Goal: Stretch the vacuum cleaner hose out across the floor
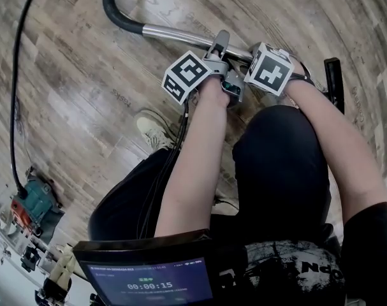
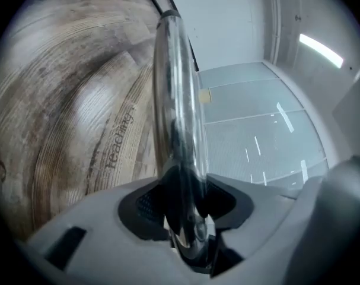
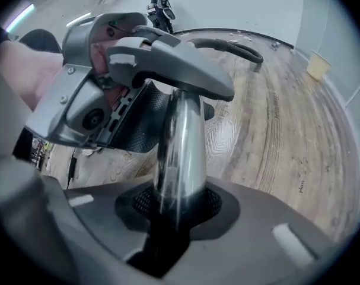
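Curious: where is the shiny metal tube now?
Top centre of the head view: the metal tube is clamped in the left tool and right tool, black hose at its left end.

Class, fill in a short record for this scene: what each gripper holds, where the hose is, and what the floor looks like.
left gripper: shut on the metal tube
right gripper: shut on the same tube, farther from the hose
hose: black, curves off the tube's far end
floor: wood planks
cable: black, at the left
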`<state>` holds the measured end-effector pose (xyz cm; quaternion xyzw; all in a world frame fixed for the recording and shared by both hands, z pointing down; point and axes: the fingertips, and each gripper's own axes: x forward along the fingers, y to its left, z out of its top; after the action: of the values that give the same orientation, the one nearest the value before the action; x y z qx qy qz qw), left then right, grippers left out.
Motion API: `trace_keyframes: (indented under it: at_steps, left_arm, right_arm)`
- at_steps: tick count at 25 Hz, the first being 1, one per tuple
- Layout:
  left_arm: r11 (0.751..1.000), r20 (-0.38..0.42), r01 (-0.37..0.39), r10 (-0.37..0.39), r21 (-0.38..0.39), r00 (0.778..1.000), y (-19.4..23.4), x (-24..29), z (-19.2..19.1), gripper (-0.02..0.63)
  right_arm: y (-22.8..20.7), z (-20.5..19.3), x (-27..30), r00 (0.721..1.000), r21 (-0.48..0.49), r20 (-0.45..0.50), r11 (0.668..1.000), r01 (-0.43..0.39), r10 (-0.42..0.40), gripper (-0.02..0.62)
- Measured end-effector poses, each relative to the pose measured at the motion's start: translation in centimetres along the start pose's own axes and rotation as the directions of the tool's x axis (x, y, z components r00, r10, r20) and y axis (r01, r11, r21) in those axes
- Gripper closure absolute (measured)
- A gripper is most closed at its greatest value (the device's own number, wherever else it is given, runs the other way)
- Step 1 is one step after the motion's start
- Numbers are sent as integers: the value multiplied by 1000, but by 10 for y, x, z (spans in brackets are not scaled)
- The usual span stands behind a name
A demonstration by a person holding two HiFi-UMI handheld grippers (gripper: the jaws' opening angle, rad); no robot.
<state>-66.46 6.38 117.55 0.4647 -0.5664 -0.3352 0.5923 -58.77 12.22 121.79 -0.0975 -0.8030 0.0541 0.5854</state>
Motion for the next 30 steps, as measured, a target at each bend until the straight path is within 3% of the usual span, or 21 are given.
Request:
trace_keyframes:
  at_steps: [3, 6, 8, 13, 21, 25, 30]
  left_arm:
    - [998, 30, -5, 3, 60, 1000, -3, 1, 23, 448]
    - [997, 98, -24, 16, 77, 995, -3, 0, 65, 468]
    - [996, 88, -55, 49, 75, 995, -1, 2, 79, 484]
    - [996, 72, -78, 74, 49, 995, -3, 6, 75, 509]
    - [989, 92, -130, 123, 77, 988, -9, -6, 86, 518]
    - [980, 85, -153, 143, 127, 986, -37, -18, 97, 520]
    - [974, 68, -177, 169, 140, 983, -115, -57, 101, 520]
  right_arm:
    - [-1, -3, -7, 1000, 0, -10, 1000, 18, -18, 485]
    - [-1, -9, -16, 999, -30, -21, 999, 44, -44, 483]
    - [-4, -12, -23, 997, -69, -30, 995, 72, -74, 483]
    - [-9, -17, -26, 994, -79, -33, 992, 100, -103, 485]
    - [-5, -8, -20, 995, -63, -9, 993, 100, -101, 489]
    - [6, 11, -39, 996, -25, 29, 996, 86, -85, 489]
    - [38, 40, -116, 997, 17, 45, 998, 65, -66, 491]
